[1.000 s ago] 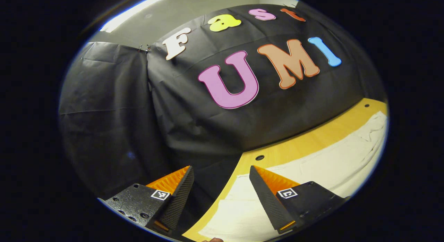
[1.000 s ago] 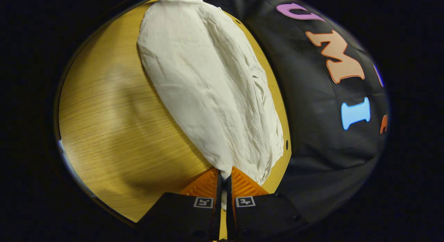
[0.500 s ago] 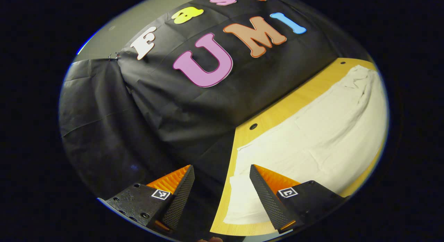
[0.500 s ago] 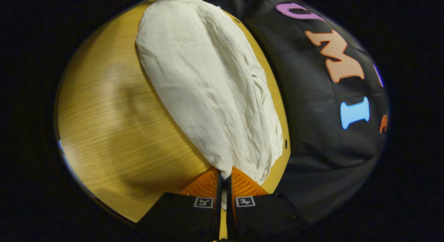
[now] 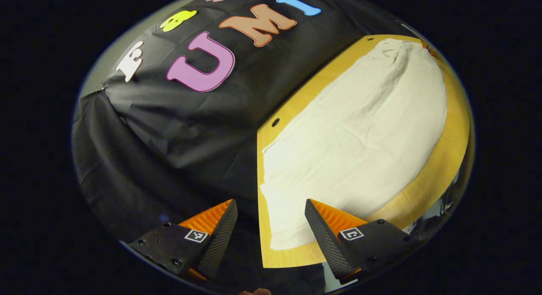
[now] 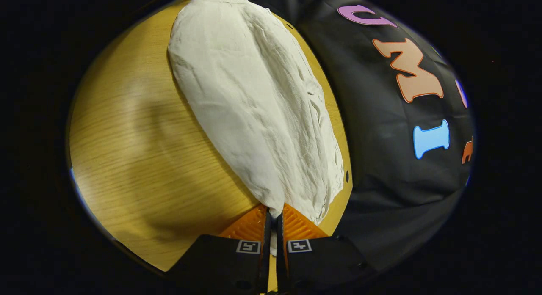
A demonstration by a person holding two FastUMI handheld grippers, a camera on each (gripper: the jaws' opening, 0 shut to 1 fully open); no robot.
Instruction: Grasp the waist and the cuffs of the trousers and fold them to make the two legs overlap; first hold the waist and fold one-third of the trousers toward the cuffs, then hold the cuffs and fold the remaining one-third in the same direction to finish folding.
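White trousers (image 6: pixel 254 104) lie lengthwise on the wooden table (image 6: pixel 135 159), the two legs laid one over the other. My right gripper (image 6: pixel 273 216) is shut on the near end of the trousers, with cloth pinched between its fingers. In the left gripper view the trousers (image 5: pixel 355 134) stretch away from the near table corner. My left gripper (image 5: pixel 271 227) stands open above that near end, with nothing between its fingers. One finger hangs past the table's edge, the other over the cloth's near corner.
The black cloth wall (image 5: pixel 190 130) hangs close along the table's far edge. Bare wood (image 6: pixel 127 130) runs beside the trousers in the right gripper view. Small holes (image 5: pixel 275 122) mark the table's rim near the wall.
My left gripper has swung and tilted down toward the table, bringing far more of the trousers into its view. The right gripper has stayed shut on the cloth, nearly still.
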